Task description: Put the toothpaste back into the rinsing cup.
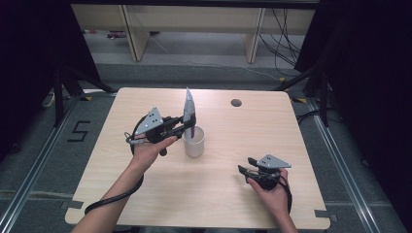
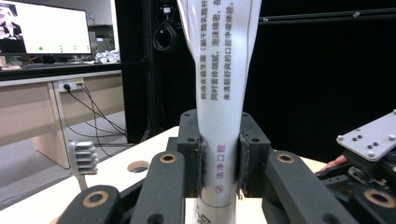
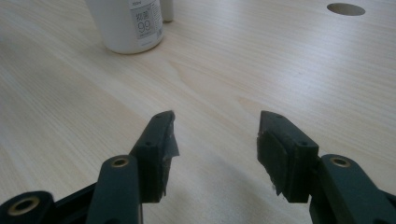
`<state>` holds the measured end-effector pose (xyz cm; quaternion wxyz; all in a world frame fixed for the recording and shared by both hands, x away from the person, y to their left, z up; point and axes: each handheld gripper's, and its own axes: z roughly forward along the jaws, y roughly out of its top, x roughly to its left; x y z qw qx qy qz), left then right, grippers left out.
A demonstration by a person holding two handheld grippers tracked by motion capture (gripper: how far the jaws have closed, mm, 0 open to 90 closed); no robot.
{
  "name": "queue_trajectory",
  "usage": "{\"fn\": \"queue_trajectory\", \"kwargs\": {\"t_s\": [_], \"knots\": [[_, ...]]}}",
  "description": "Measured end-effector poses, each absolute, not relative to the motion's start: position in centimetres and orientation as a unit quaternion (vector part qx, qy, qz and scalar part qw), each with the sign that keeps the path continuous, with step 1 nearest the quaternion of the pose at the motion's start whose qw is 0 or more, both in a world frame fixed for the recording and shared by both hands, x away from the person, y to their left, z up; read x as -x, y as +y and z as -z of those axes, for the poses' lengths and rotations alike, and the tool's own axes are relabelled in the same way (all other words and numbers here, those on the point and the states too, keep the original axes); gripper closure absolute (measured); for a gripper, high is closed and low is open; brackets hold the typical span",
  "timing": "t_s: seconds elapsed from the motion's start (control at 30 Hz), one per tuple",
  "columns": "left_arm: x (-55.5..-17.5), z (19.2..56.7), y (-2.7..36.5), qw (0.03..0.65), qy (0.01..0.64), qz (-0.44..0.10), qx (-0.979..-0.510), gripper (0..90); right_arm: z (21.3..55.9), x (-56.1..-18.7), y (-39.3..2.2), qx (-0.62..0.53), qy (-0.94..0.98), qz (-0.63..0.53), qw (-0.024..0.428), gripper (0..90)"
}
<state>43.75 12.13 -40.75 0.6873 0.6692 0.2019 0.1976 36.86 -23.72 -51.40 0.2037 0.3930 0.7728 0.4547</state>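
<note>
Nearest, the right gripper [image 1: 248,171] rests on the table [image 1: 218,194], jaws wide apart with nothing between them. Farther off, the left gripper [image 2: 219,163] clamps a white tube [image 2: 219,93] upright, its lower end inside the white cup [image 1: 194,141].

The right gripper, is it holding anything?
No, the right gripper has its jaws apart with only bare table between them.

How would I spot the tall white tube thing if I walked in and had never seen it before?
Find the pale wooden table, then the white cup near its middle. The tube stands upright with its bottom end in that cup, pinched by the left hand-held gripper. It is the tallest thing there, white, flat at the top, with purple and dark lettering.
</note>
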Motion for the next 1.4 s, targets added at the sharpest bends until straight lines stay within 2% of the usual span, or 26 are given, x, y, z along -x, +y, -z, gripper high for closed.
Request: {"fn": "queue_trajectory", "kwargs": {"t_s": [0.03, 0.37, 0.63, 0.73, 0.83, 1.4], "knots": [[-43.7, 40.7, 12.1, 0.687, 0.202, -0.198, -0.669, 74.8, 51.4, -36.8, -23.6, -0.401, 0.772, -0.453, 0.193, 47.0], [-44.5, 41.4, 11.2, 0.689, 0.217, -0.203, -0.661, 74.7, 51.4, -37.0, -23.8, -0.382, 0.778, -0.45, 0.217, 47.0], [-45.1, 42.1, 10.7, 0.687, 0.222, -0.204, -0.661, 74.6, 51.4, -36.9, -23.7, -0.393, 0.775, -0.453, 0.2, 47.1], [-45.3, 42.3, 10.7, 0.684, 0.224, -0.207, -0.662, 74.6, 51.4, -37.0, -23.8, -0.381, 0.778, -0.451, 0.216, 47.1], [-45.6, 42.6, 10.7, 0.682, 0.228, -0.208, -0.663, 74.6, 51.4, -37.0, -23.7, -0.386, 0.777, -0.454, 0.202, 47.1], [-46.1, 44.6, 10.6, 0.669, 0.244, -0.208, -0.671, 74.4, 51.4, -36.9, -23.7, -0.384, 0.777, -0.451, 0.213, 47.1]]}}
